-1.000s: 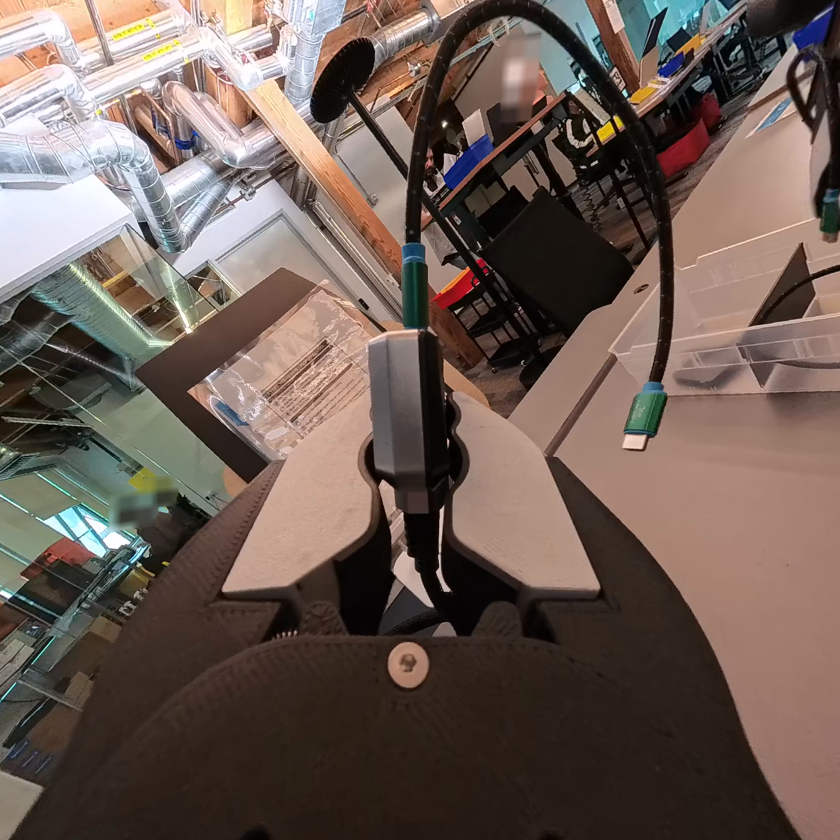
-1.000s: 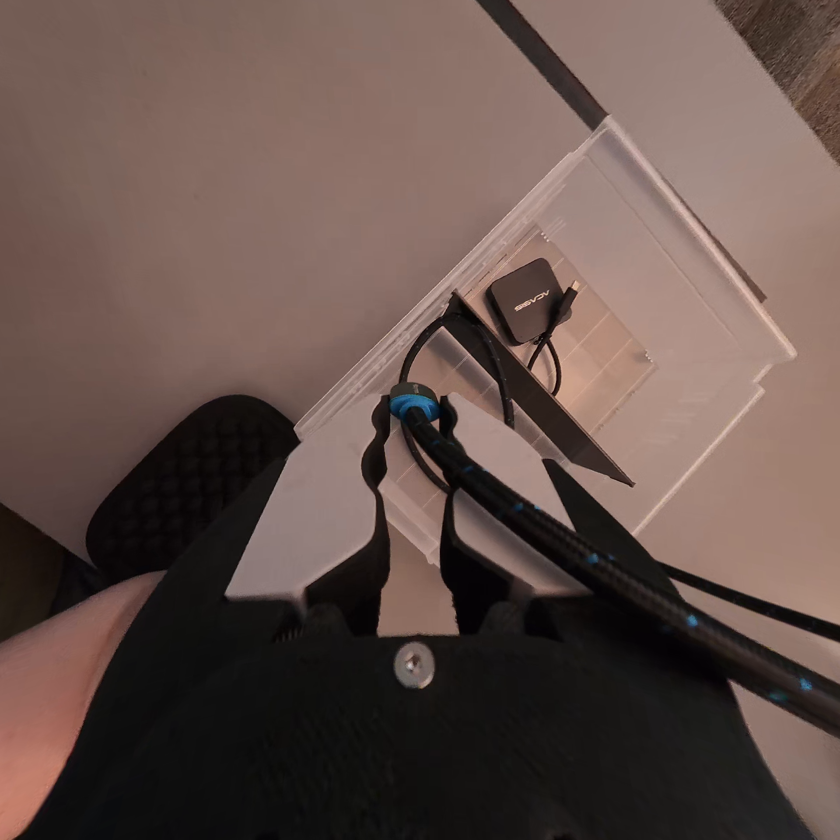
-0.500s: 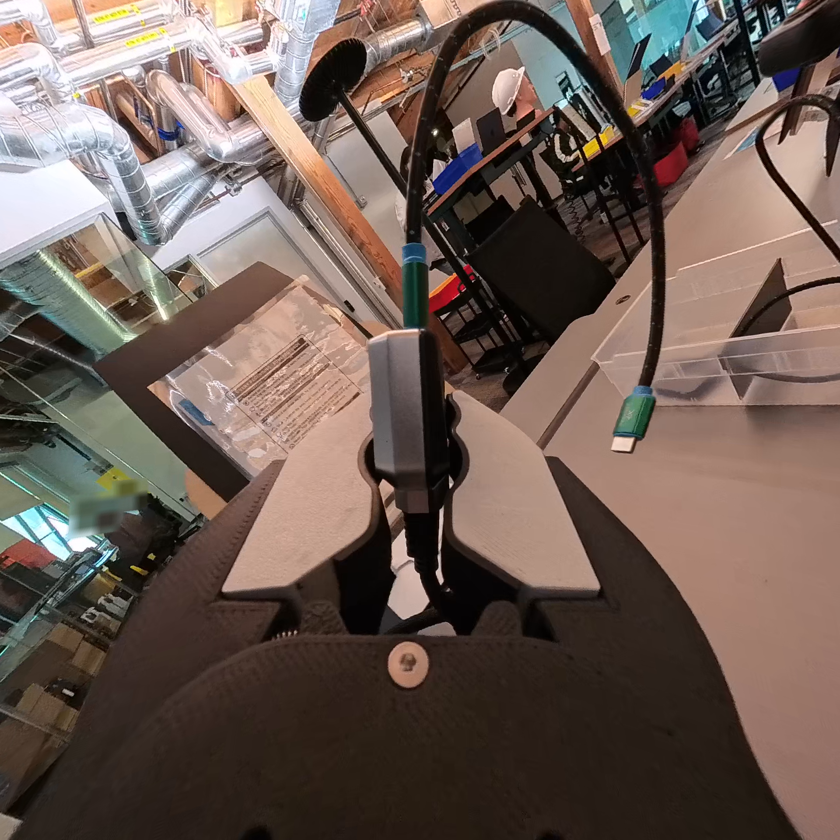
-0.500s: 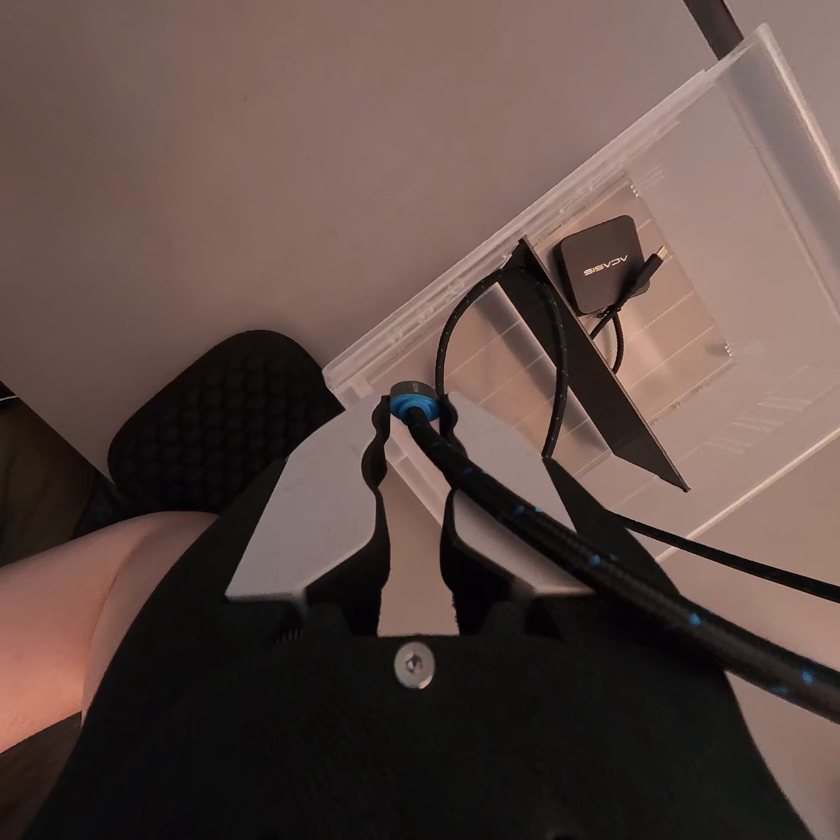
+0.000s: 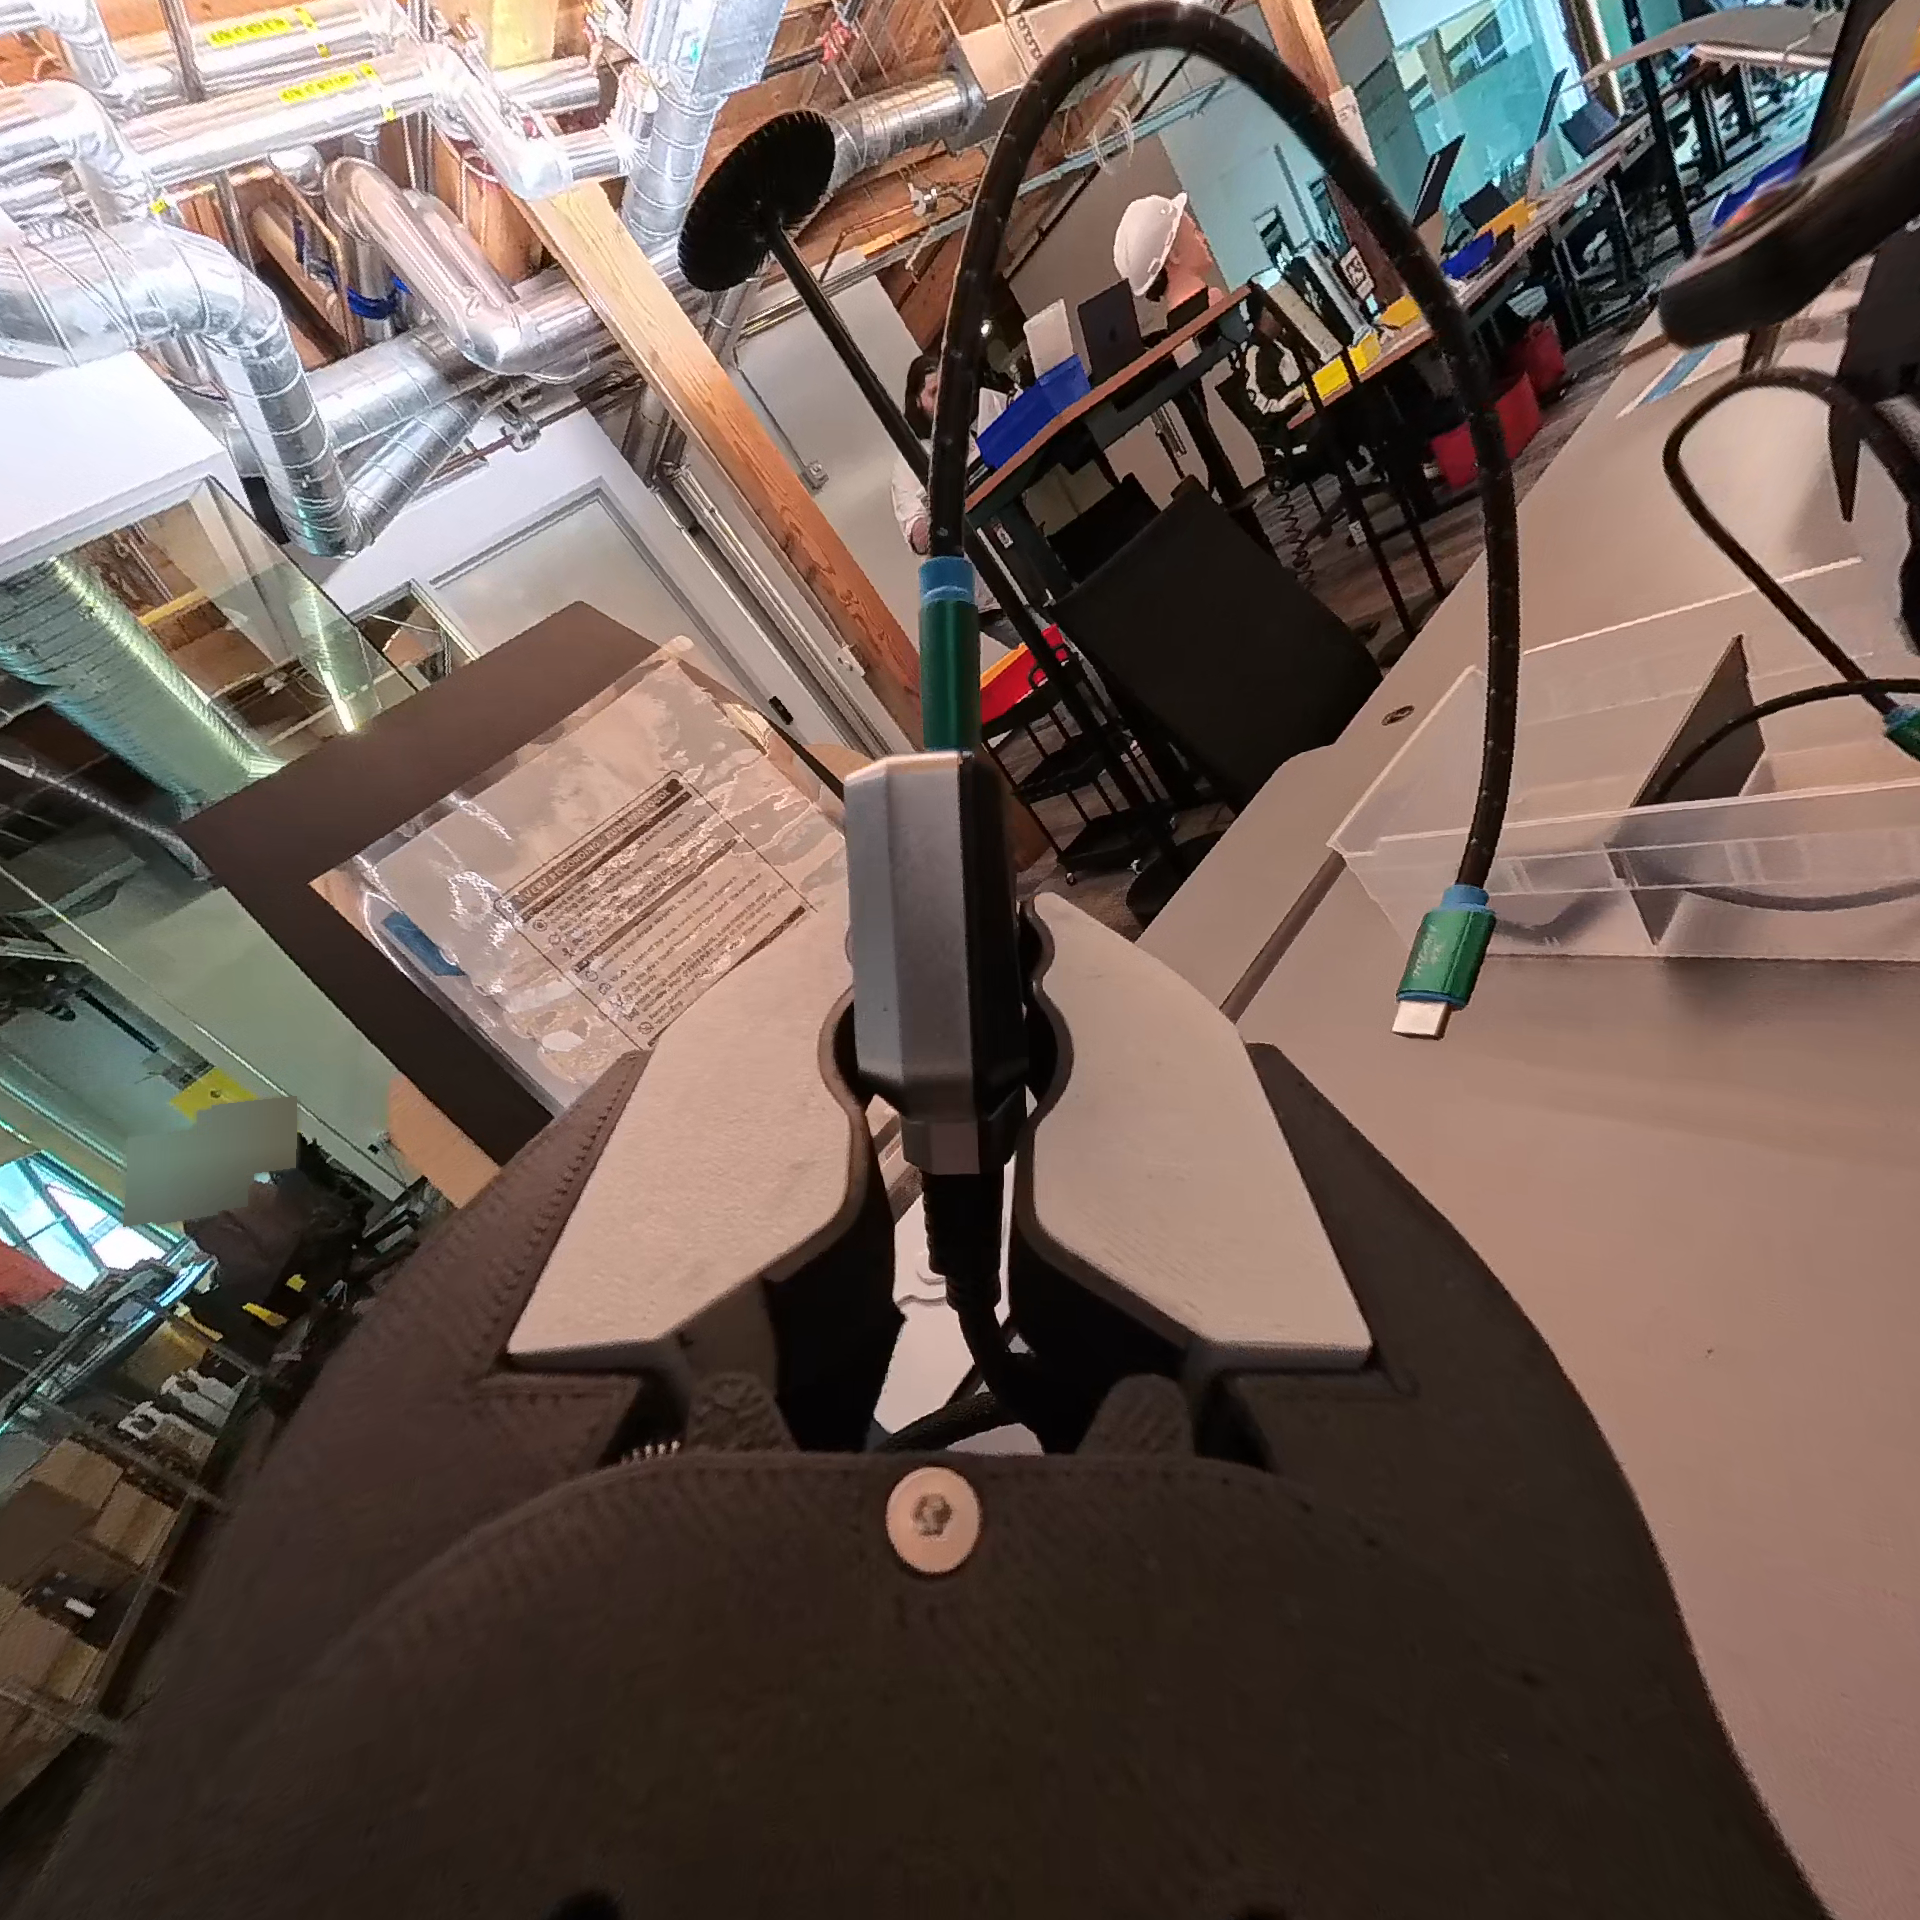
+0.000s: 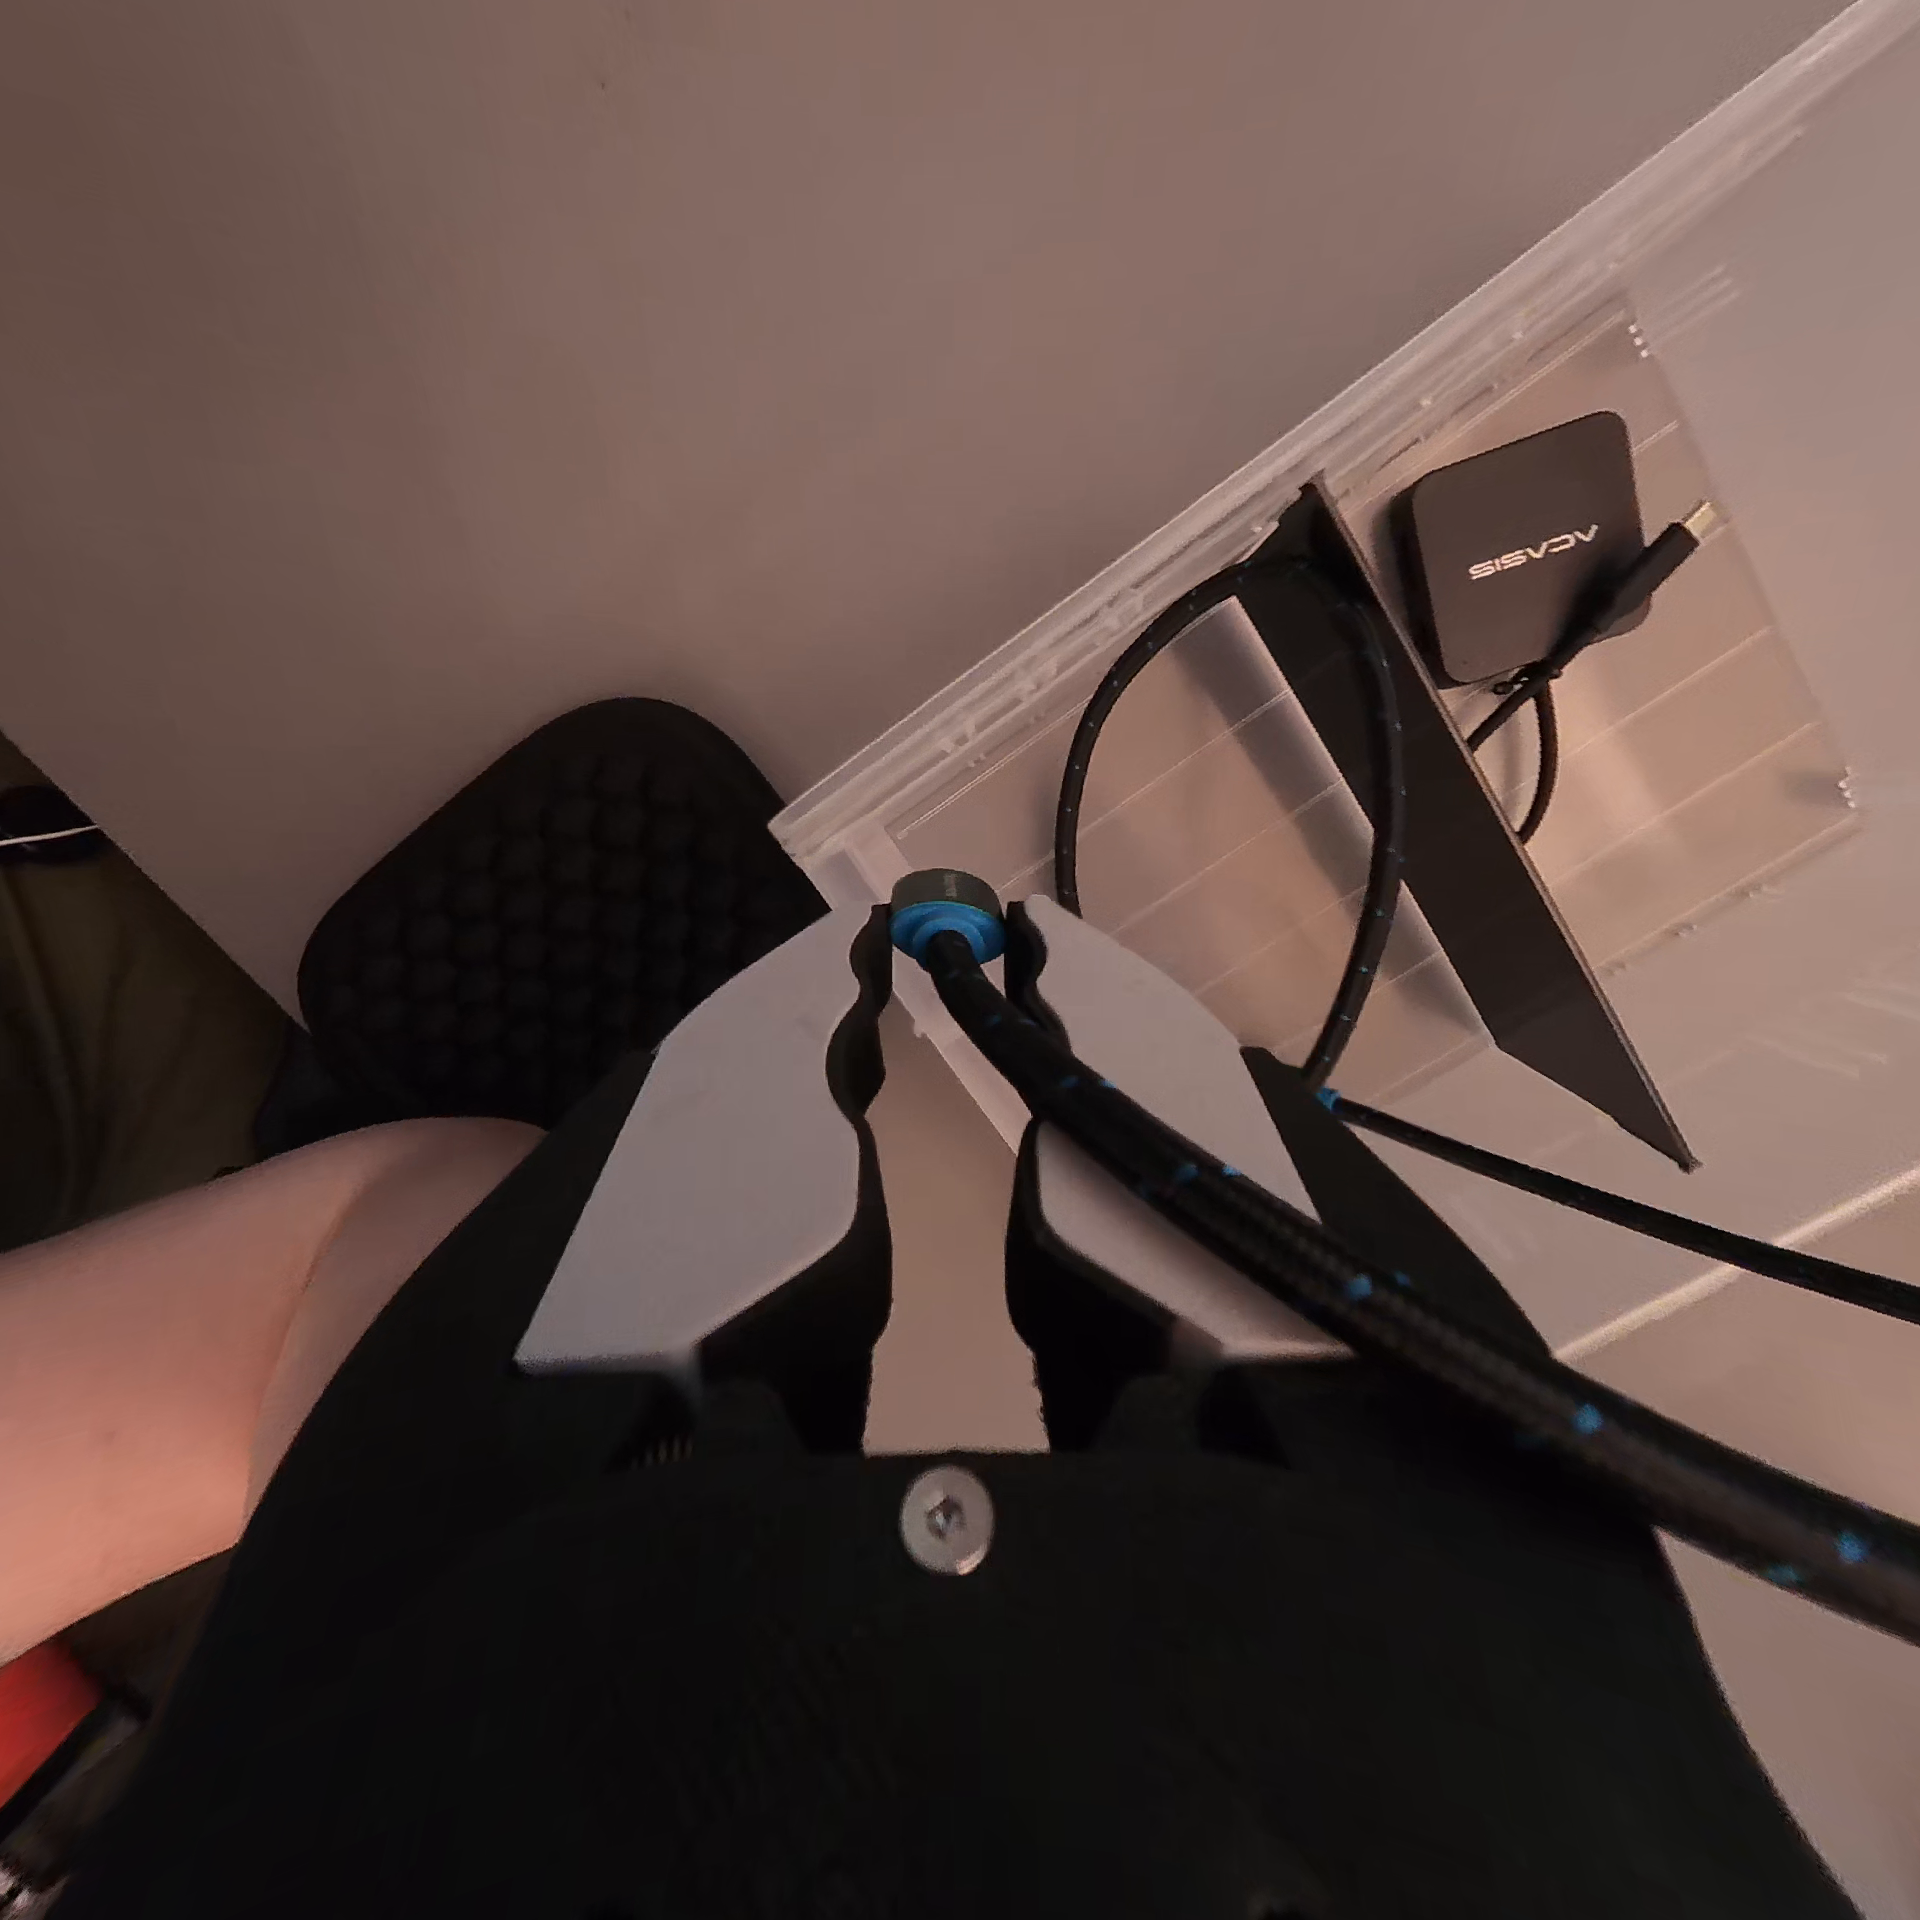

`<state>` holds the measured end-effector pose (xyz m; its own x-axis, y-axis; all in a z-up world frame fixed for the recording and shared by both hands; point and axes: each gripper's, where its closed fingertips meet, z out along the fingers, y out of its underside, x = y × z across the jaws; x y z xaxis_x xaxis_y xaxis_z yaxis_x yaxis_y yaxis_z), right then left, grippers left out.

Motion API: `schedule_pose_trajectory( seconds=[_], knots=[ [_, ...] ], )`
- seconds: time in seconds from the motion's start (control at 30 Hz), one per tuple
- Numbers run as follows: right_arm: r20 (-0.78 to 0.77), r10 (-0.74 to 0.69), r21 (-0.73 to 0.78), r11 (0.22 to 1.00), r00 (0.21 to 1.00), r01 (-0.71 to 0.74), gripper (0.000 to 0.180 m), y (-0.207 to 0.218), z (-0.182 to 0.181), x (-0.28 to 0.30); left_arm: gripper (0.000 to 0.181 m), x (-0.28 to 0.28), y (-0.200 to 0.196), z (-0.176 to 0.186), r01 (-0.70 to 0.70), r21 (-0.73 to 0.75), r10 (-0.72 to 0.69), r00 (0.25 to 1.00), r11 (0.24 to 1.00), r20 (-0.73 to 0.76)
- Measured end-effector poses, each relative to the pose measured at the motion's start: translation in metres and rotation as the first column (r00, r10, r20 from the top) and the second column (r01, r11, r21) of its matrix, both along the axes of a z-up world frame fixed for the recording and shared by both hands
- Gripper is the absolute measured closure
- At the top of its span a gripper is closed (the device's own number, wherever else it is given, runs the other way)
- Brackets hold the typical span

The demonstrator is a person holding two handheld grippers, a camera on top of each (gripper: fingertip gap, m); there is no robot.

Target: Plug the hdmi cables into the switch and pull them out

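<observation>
My left gripper [image 5: 940,977] is shut on a grey switch [image 5: 920,935], held upright in the air. A green HDMI plug [image 5: 948,665] sits in the switch's top port. Its black braided cable [image 5: 1226,62] arcs over and its free green plug [image 5: 1442,961] hangs above the table. My right gripper [image 6: 940,930] is shut on the plug [image 6: 943,914] of a second black braided cable with blue flecks [image 6: 1351,1247], above the near corner of the clear bin. The plug points away, so its tip is hidden. The right gripper also shows in the left wrist view at the top right [image 5: 1808,260].
A clear plastic bin [image 6: 1039,665] on the grey table [image 6: 623,312] holds a black divider [image 6: 1475,852], a black square box with its short cable [image 6: 1507,540] and a cable loop. A person's arm [image 6: 187,1299] is at the lower left. Desks, chairs and people stand far behind.
The right gripper has moved with its plug toward the bin's near left corner; the bin now sits farther right in its view. The left gripper with the switch has turned slightly.
</observation>
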<state>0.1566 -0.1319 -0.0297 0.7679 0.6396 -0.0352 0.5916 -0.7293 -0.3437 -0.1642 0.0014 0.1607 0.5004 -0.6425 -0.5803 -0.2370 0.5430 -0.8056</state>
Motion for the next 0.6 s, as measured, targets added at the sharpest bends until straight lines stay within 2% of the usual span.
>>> schedule_pose_trajectory(
  seconds=[0.2,0.33,0.43,0.5,0.6],
  knots=[
    [-0.011,0.049,-0.110,0.993,0.999,-0.050,0.158,-0.010,-0.017,-0.006,0.159,-0.001,0.002,0.001,0.018,-0.017,-0.018,1.000,1.000,0.020],
    [-0.012,0.030,-0.161,0.986,0.999,-0.031,0.158,-0.012,-0.030,-0.006,0.159,-0.002,0.001,0.001,0.043,-0.027,-0.042,0.999,0.999,0.033],
    [0.078,0.048,-0.202,0.979,0.996,-0.032,0.158,-0.016,-0.061,0.002,0.159,-0.003,-0.002,0.005,0.066,-0.034,-0.064,0.996,0.997,0.057],
    [0.125,0.061,-0.140,0.989,0.990,-0.044,0.158,-0.006,-0.074,0.004,0.159,-0.004,-0.005,0.008,0.086,-0.037,-0.083,0.994,0.996,0.072],
    [0.251,0.097,-0.152,0.987,0.963,-0.059,0.158,-0.005,-0.089,0.018,0.159,-0.004,-0.008,0.011,0.105,-0.041,-0.101,0.991,0.994,0.085]
  ],
)
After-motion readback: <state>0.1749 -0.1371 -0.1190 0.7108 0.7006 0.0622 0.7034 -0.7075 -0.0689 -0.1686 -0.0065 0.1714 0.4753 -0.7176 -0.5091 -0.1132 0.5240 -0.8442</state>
